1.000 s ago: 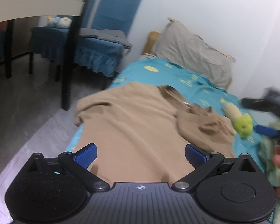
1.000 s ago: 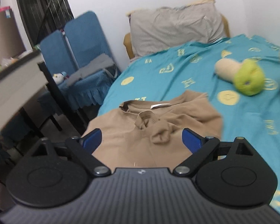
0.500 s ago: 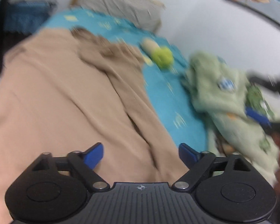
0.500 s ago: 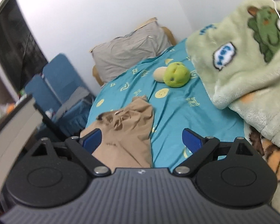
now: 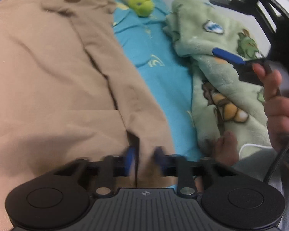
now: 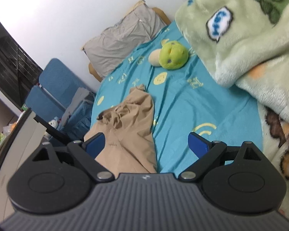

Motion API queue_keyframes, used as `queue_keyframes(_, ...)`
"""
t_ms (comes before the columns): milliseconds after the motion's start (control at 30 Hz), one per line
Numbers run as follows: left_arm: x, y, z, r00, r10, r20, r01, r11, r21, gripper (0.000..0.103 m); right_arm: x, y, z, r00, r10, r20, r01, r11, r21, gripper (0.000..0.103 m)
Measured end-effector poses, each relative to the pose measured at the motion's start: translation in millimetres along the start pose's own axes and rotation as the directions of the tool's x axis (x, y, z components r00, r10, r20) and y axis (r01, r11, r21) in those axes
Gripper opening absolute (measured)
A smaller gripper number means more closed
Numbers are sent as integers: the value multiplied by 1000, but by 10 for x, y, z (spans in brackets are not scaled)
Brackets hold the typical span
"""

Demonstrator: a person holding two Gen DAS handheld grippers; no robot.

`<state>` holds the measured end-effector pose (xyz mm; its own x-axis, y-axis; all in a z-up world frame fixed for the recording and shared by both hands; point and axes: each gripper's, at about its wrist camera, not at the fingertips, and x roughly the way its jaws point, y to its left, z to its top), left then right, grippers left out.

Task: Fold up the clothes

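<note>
Left hand-held gripper (image 5: 144, 158) nearly clenched around tan garment (image 5: 54, 73) edge; right hand-held gripper (image 6: 146, 144) released above it.

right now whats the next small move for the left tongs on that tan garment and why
Probably finish pinching, then lift. The left tongs are blurred, narrowed around the near hem of the tan garment, beside a folded-over strip. The right tongs hang open over the bedsheet, holding nothing.

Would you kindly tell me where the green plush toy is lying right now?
The green plush toy lies on the teal bedsheet, between the grey pillow and the green blanket, beyond the tan garment.
</note>
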<state>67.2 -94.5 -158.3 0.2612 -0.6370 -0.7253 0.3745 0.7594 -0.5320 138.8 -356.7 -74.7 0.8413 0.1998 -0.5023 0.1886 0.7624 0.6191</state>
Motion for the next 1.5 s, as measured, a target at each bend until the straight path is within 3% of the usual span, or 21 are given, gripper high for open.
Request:
queue_keyframes(167, -188, -37, 73, 998, -30, 47, 30, 1000, 6, 2, 19, 47, -48, 1000, -16, -23, 15, 999, -37, 94)
queue_keyframes(333, -457, -2, 119, 997, -64, 34, 66, 995, -69, 2, 55, 61, -62, 999, -28, -43, 26, 998, -51, 94)
queue_keyframes(433, -586, 74, 102, 1000, -9, -1, 9, 995, -95, 1, 76, 79, -74, 998, -36, -51, 33, 998, -62, 94)
queue_keyframes(533, -604, 147, 78, 992, 117, -54, -121, 990, -74, 1, 92, 93, -84, 997, -46, -55, 42, 997, -72, 94)
queue_keyframes(600, -535, 193, 58, 970, 220, -100, -225, 973, -42, 1, 102, 102, -91, 997, -52, -58, 48, 996, -78, 94)
queue_keyframes(700, -392, 251, 17, 922, 358, -148, -359, 933, 22, 2, 118, 116, -101, 996, -62, -62, 56, 995, -87, 94)
queue_keyframes(733, -360, 259, 15, 917, 369, -154, -369, 929, 28, 2, 122, 121, -105, 996, -65, -62, 59, 994, -91, 94)
queue_keyframes(867, -376, 267, 61, 922, 360, -142, -360, 933, 25, 7, 113, 142, -125, 995, -74, -61, 67, 992, -105, 94)
queue_keyframes(900, -402, 279, 70, 927, 350, -135, -352, 936, 15, 9, 108, 147, -128, 995, -75, -60, 68, 992, -106, 94)
queue_keyframes(1033, -625, 313, 95, 953, 297, -58, -299, 954, -27, 42, 62, 179, -130, 996, -77, -44, 72, 991, -110, 94)
queue_keyframes(1133, -777, 330, 152, 961, 275, 29, -273, 961, -47, 57, 8, 210, -122, 997, -67, -28, 63, 992, -112, 94)
queue_keyframes(1333, -763, 463, 707, 936, 308, 173, -291, 950, -117, 62, -28, 234, -107, 999, -53, 0, 52, 994, -99, 94)
queue_keyframes(1500, -671, 595, 1069, 897, 351, 270, -313, 934, -175, 62, 86, 239, -112, 999, -37, -26, 33, 991, -127, 94)
